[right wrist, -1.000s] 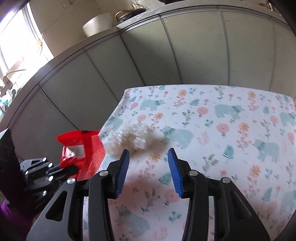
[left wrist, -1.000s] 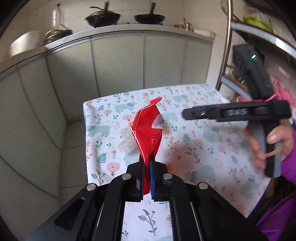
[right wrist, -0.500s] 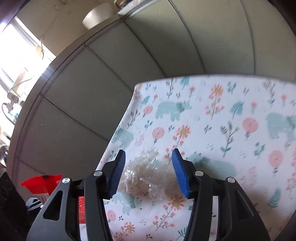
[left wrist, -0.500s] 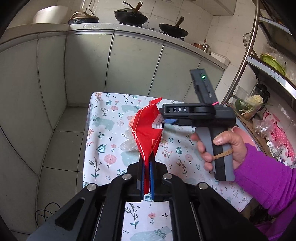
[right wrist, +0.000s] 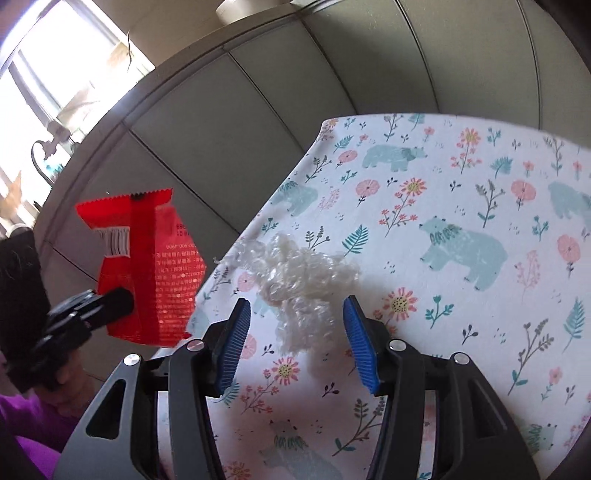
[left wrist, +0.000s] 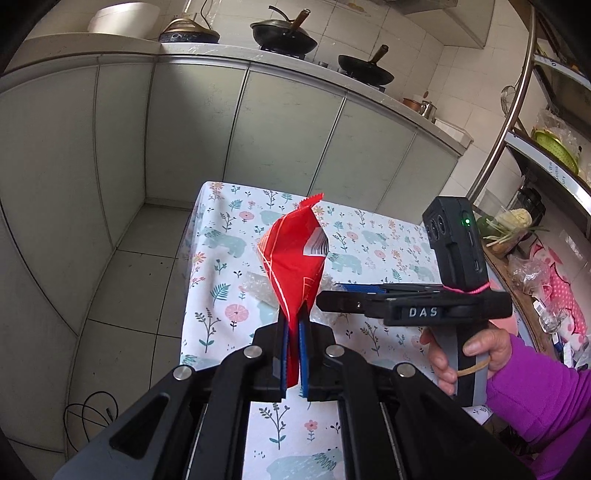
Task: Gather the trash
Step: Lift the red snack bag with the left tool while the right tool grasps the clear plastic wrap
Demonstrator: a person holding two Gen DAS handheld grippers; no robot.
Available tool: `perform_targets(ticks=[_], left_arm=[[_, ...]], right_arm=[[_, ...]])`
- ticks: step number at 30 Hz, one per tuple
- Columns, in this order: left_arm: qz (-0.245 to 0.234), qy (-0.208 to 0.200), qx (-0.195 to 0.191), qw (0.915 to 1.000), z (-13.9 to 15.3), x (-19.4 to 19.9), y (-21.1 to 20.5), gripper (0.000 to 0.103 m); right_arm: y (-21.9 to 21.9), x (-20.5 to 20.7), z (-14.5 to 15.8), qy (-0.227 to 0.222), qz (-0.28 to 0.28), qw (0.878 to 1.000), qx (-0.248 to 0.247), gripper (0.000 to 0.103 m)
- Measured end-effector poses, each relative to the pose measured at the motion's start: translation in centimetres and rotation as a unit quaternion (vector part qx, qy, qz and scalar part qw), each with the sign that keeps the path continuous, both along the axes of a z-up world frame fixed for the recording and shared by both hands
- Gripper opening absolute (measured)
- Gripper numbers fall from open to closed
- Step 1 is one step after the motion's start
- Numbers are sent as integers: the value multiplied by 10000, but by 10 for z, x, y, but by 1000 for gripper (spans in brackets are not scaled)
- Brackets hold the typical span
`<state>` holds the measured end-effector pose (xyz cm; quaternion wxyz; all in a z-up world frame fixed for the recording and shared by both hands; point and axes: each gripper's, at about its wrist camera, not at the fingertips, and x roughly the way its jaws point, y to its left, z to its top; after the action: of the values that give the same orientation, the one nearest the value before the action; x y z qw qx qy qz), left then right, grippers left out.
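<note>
A red snack wrapper (left wrist: 295,258) stands up from my left gripper (left wrist: 291,317), which is shut on its lower end and holds it above the near left part of the table. The same red wrapper (right wrist: 147,273) shows at the left of the right wrist view. A crumpled wad of clear plastic (right wrist: 295,273) lies on the floral tablecloth (right wrist: 461,184) near the table's left edge. My right gripper (right wrist: 296,301) is open and low over the cloth, its blue pads on either side of the wad's near part without pressing it. In the left wrist view the wad (left wrist: 256,286) is partly hidden behind the wrapper.
A hand in a purple sleeve (left wrist: 532,398) holds the right gripper's body (left wrist: 424,312). Grey cabinet doors (left wrist: 280,129) run behind the table, with woks (left wrist: 284,35) on the counter. A metal shelf rack (left wrist: 517,110) stands at the right. Tiled floor (left wrist: 129,280) and a cable (left wrist: 88,413) lie left.
My right gripper has come down and forward until the plastic wad sits between its jaws, which stand a little wider. The left gripper has rolled and shifted slightly, still gripping the red wrapper.
</note>
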<state>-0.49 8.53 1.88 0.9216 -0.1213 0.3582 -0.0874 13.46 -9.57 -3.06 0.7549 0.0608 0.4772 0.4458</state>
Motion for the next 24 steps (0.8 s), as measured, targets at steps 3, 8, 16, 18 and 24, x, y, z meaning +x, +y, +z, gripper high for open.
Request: perform_targets(ticks=[3, 8, 16, 18, 24], left_arm=[[16, 1, -21, 10000, 1, -2, 1, 4], [7, -38, -5, 10000, 4, -6, -1, 4], [-46, -148, 86, 9998, 11, -16, -12, 4], [-70, -188, 82, 9998, 14, -18, -15, 4], [-204, -277, 70, 9994, 23, -25, -31, 4]], right_arm=[[5, -9, 4, -311, -61, 9992, -261, 53], [4, -21, 4, -624, -139, 9969, -455, 44], [-15, -39, 3, -620, -444, 9961, -447, 21], [-27, -47, 10, -657, -587, 9957, -299, 20], [-74, -78, 40, -976, -1015, 9900, -110, 20]])
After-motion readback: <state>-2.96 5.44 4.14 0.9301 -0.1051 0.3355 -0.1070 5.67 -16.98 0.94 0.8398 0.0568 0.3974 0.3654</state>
